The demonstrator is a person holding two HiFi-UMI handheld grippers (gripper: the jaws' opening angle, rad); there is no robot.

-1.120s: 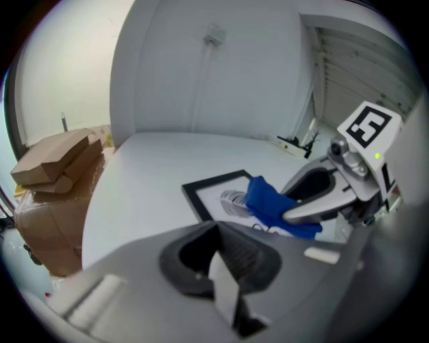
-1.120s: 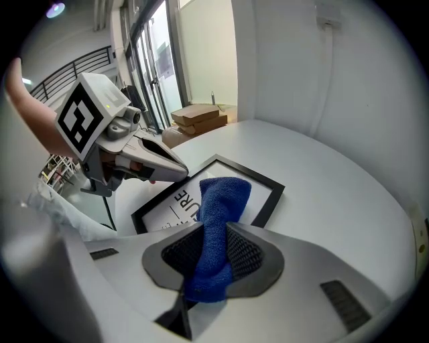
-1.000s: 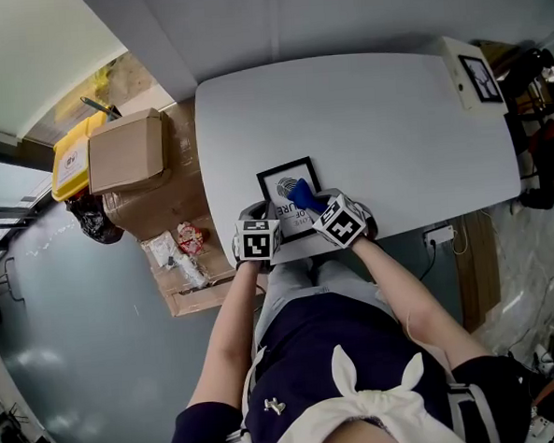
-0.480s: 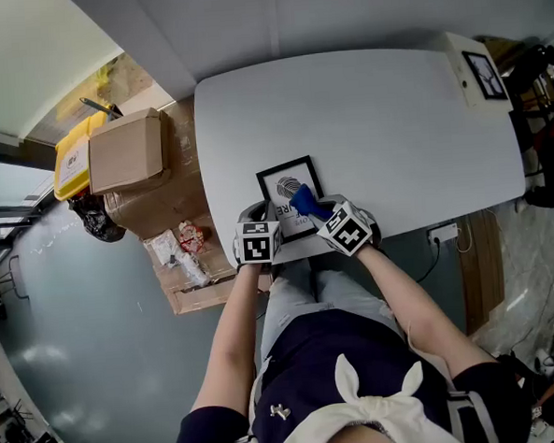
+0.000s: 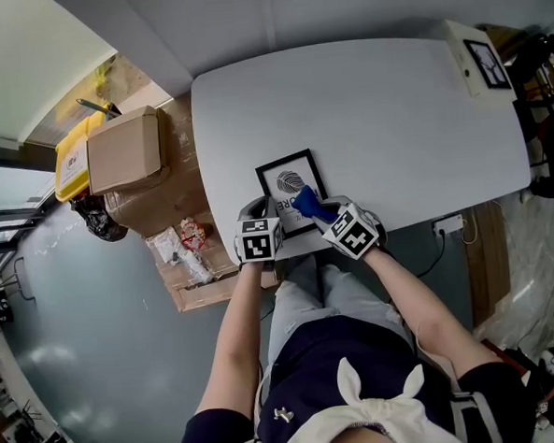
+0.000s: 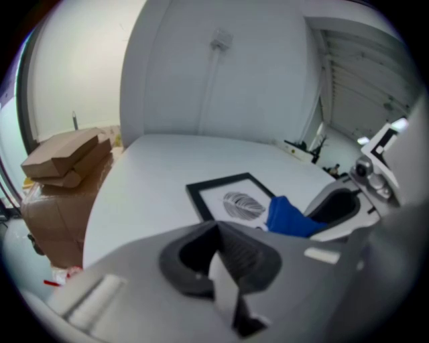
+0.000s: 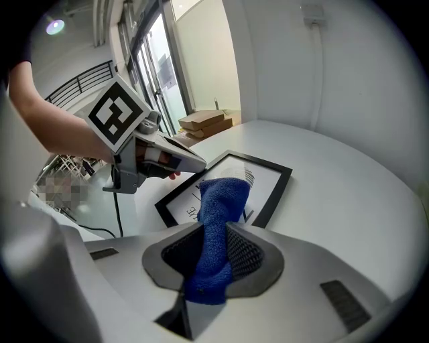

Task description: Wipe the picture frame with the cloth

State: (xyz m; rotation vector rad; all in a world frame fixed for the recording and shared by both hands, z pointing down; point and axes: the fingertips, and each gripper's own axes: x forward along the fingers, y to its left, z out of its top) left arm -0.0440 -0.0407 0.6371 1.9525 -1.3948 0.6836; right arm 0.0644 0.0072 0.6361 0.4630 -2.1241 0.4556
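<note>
Nearest the person, at the near edge of the picture frame (image 5: 291, 189), the left gripper (image 6: 218, 231) has its jaws pressed together with nothing visible between them. It sits by the frame's near left corner, and I cannot tell whether it touches the frame. Just to the right of it, the right gripper (image 7: 214, 244) is clamped on a blue cloth (image 7: 218, 208). The cloth's free end sticks out past the jaws and lies over the near right part of the frame, at the leaf print, seemingly on or very close to the glass. The frame lies flat on the white table (image 5: 374, 116), close to the table's near edge. The wiping step looks to be in hand at the frame's near part, with most of the glass and the far border probably yet to be covered. The next move calls for pressing the cloth down on the glass and sweeping it toward the frame's far edge. Meanwhile the left gripper should steady the frame so that it does not slide. Left of the frame, beyond the table, stands a cardboard box (image 5: 125, 150).
</note>
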